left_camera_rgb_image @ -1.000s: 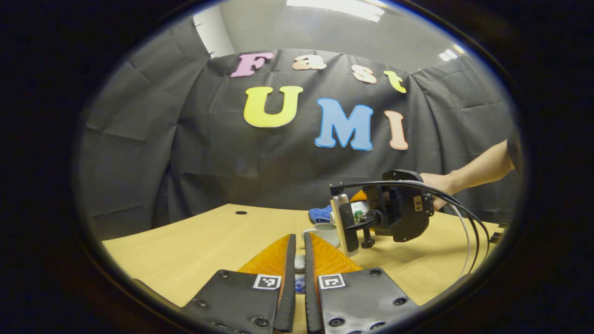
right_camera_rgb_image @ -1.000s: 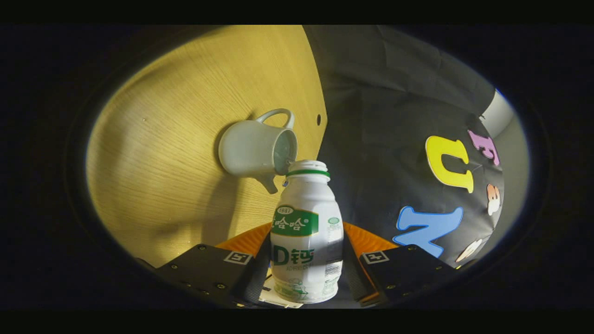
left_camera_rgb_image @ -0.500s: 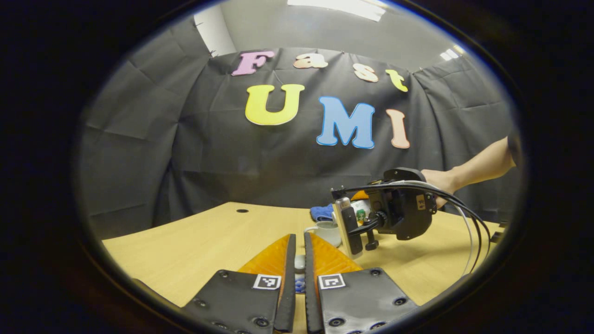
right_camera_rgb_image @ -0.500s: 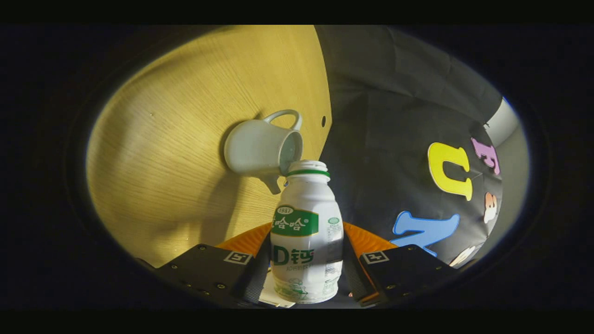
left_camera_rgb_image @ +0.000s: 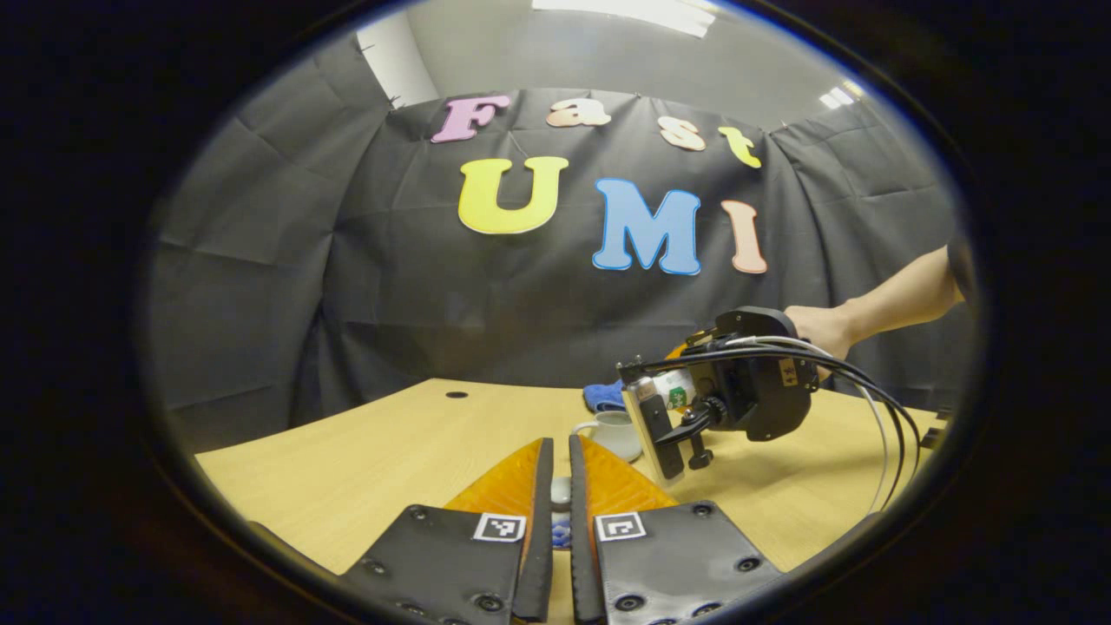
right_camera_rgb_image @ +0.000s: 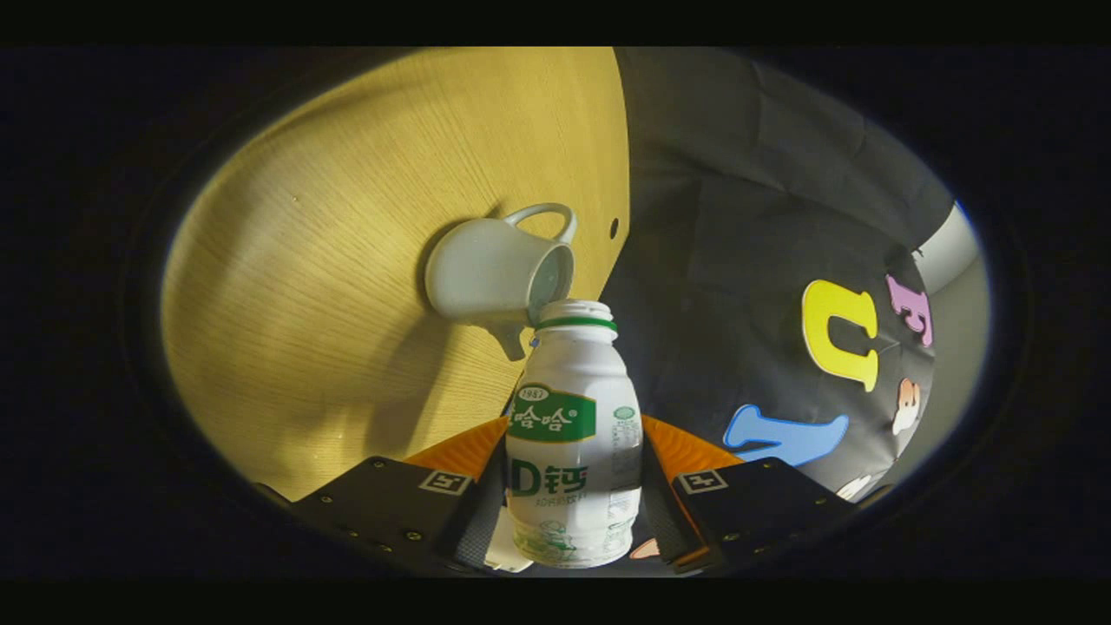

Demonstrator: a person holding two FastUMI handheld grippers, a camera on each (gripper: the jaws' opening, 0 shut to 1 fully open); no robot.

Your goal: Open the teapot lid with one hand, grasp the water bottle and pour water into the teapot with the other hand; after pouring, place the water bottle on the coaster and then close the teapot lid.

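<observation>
In the right gripper view my right gripper (right_camera_rgb_image: 573, 438) is shut on a white water bottle (right_camera_rgb_image: 573, 451) with a green label, held tilted on its side. Its uncapped mouth sits just by the open top of the white teapot (right_camera_rgb_image: 486, 278), which stands on the wooden table (right_camera_rgb_image: 330, 226). The left gripper view shows the teapot (left_camera_rgb_image: 612, 431) mid-table with the bottle (left_camera_rgb_image: 674, 387) and the right gripper (left_camera_rgb_image: 681, 391) tipped above it, held by a hand (left_camera_rgb_image: 820, 330). My left gripper (left_camera_rgb_image: 560, 444) is raised and shut on a small pale piece, apparently the teapot lid (left_camera_rgb_image: 561, 490).
A blue cloth-like pad (left_camera_rgb_image: 603, 396) lies on the table behind the teapot. Black cables (left_camera_rgb_image: 877, 408) trail from the right gripper toward the table's right side. A small round hole (left_camera_rgb_image: 456, 394) sits near the table's far edge.
The right gripper with the bottle has risen slightly and drifted right while staying tilted at the teapot's opening. My left gripper has hardly moved.
</observation>
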